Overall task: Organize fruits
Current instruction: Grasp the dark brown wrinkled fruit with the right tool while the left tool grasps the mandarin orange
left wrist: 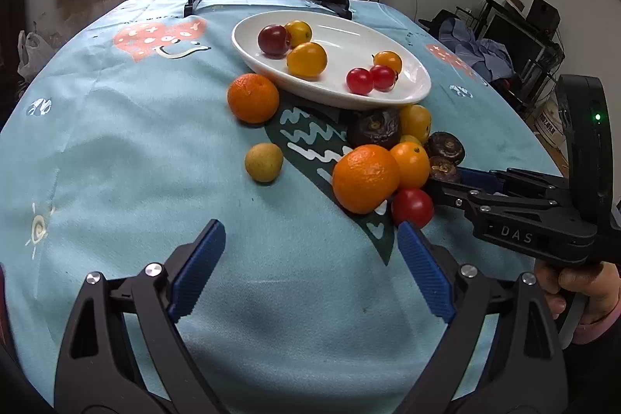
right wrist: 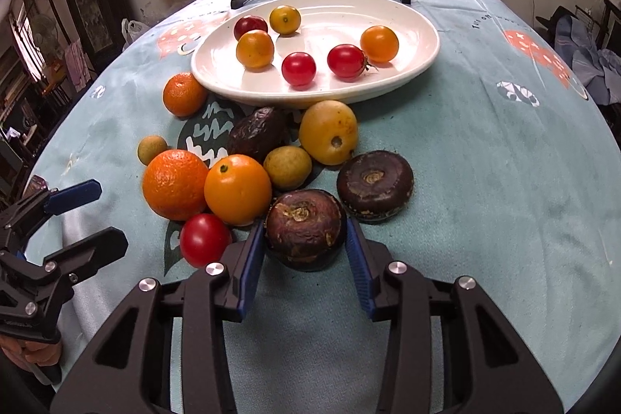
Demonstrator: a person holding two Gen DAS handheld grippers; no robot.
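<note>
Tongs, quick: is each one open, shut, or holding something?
Left tongs: open, holding nothing.
Right tongs: closed around the dark brown water chestnut.

right gripper [right wrist: 306, 239] fingers [right wrist: 250, 258] clasping dark water chestnut [right wrist: 304, 227] — white plate [right wrist: 411, 72] beyond

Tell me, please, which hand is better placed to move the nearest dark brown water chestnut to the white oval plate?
Right. The right gripper already has its fingers on both sides of the dark brown water chestnut. The left gripper stands open over bare blue tablecloth.
</note>
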